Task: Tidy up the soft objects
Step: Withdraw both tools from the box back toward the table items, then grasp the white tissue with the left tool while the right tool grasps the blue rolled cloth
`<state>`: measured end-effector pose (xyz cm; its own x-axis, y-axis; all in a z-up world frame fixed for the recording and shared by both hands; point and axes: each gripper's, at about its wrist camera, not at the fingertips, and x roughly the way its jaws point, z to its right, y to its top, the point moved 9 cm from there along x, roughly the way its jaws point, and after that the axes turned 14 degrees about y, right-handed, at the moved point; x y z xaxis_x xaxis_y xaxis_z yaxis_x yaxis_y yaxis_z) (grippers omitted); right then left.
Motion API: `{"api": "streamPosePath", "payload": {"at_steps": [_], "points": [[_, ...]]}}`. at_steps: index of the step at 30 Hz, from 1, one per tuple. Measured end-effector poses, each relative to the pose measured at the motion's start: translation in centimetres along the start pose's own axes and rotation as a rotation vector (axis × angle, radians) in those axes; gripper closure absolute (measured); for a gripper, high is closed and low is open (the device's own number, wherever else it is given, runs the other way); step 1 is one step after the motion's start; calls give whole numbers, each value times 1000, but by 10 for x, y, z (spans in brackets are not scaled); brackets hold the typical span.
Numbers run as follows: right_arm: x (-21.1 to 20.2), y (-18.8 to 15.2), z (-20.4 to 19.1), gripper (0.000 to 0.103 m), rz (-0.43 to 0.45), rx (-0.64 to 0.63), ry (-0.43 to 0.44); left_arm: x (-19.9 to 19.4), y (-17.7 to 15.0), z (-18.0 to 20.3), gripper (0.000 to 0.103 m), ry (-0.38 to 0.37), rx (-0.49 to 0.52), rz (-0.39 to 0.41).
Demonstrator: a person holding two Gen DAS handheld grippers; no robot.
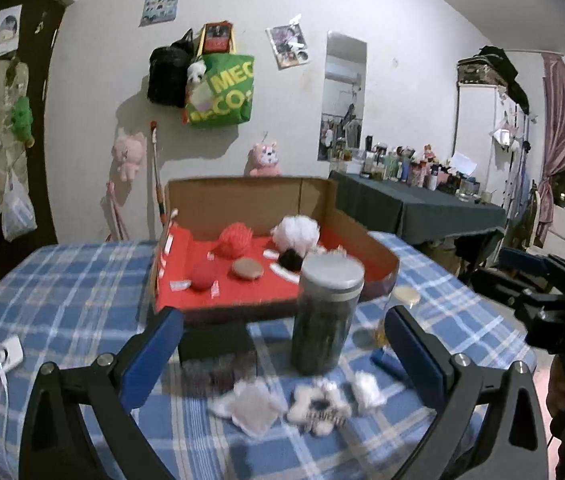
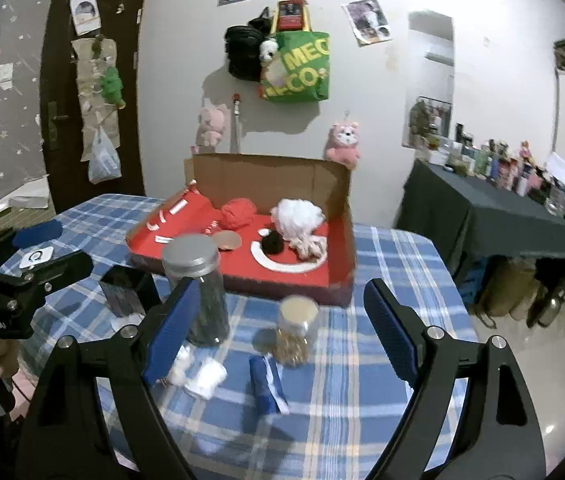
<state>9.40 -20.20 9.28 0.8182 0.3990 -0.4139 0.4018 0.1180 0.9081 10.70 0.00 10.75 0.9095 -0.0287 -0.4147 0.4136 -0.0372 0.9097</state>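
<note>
White walls hung with bags and plush toys back a desk (image 1: 62, 280) under blue plaid cloth. On it a box (image 1: 378, 256) with a red floor already holds a red yarn ball (image 1: 235, 240), a white puff (image 1: 297, 232), a dark pompom (image 1: 291, 259) and a red ball (image 1: 203, 275), so much of the sorting looks done. Still loose near the dark jar (image 1: 328, 312): white pads (image 1: 252, 406) and a fluffy clip (image 1: 318, 404), with a blue packet (image 2: 268, 386) beside the small jar (image 2: 296, 334). Left gripper (image 1: 282, 356) and right gripper (image 2: 278, 320) both have jaws apart, holding nothing.
</note>
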Motion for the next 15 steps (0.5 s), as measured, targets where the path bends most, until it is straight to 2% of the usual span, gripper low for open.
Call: {"api": "streamPosePath", "payload": {"at_steps": [8,15], "points": [[5,-47,12,19,12,41,-63,19,-52,-3,0,32,4,-72],[32,-88,14,19,-54,69,-47,42,-81,-4,0,62,24,-143]]}}
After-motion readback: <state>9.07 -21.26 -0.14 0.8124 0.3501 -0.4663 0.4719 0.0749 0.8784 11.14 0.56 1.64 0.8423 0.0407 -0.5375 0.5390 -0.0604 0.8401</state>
